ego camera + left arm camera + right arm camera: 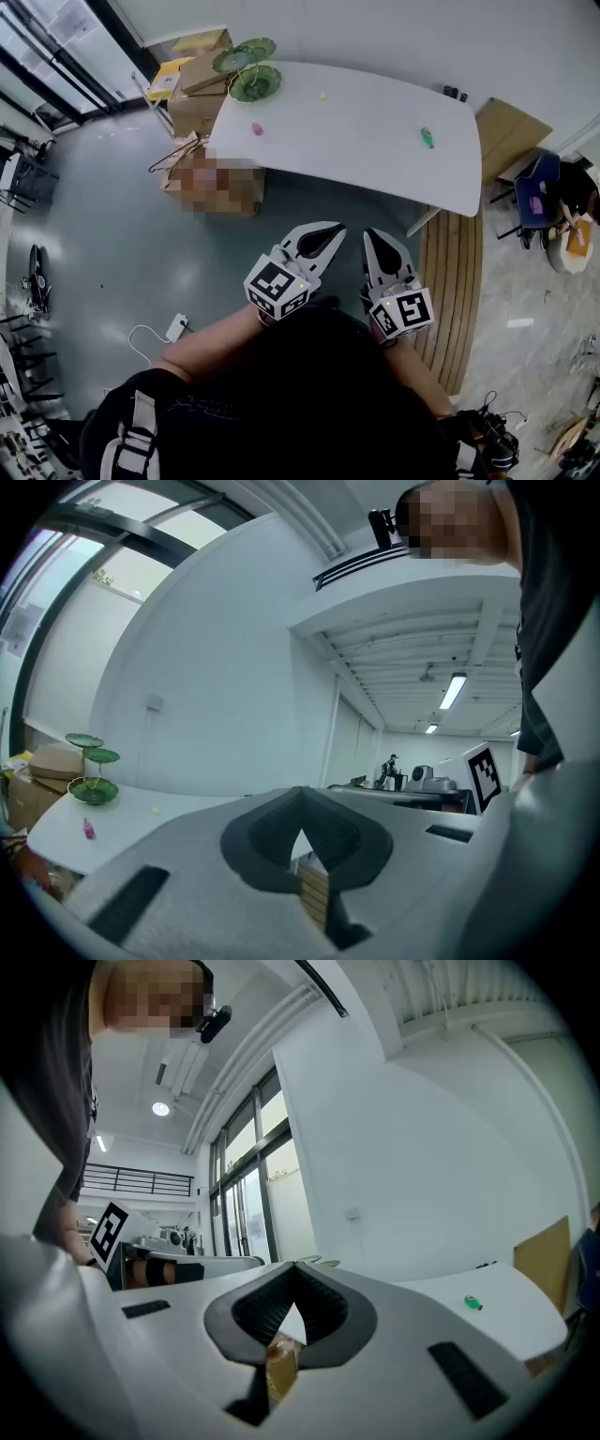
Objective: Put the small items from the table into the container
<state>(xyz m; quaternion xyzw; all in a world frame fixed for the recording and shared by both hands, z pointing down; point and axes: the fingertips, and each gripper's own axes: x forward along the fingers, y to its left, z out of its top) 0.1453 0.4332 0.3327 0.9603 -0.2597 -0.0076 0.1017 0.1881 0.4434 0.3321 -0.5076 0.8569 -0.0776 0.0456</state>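
Note:
A white table (375, 150) stands ahead of me, well beyond both grippers. On its far left corner is a green tiered dish stand (249, 71). Three small items lie on the top: a pink one (256, 128), a tiny yellow one (322, 96) and a green one (427, 137). My left gripper (336, 231) and right gripper (372, 236) hang side by side over the floor, short of the table, both shut and empty. The left gripper view shows its gripper (302, 794), the stand (92, 775) and the pink item (89, 830). The right gripper view shows its gripper (296, 1269) and the green item (472, 1303).
Cardboard boxes (195, 92) are stacked at the table's left end. A wooden slatted platform (459, 281) lies on the floor to the right, with a cardboard panel (509, 131) and a blue chair (536, 197) beyond it. A power strip (175, 326) with its cord lies on the floor at left.

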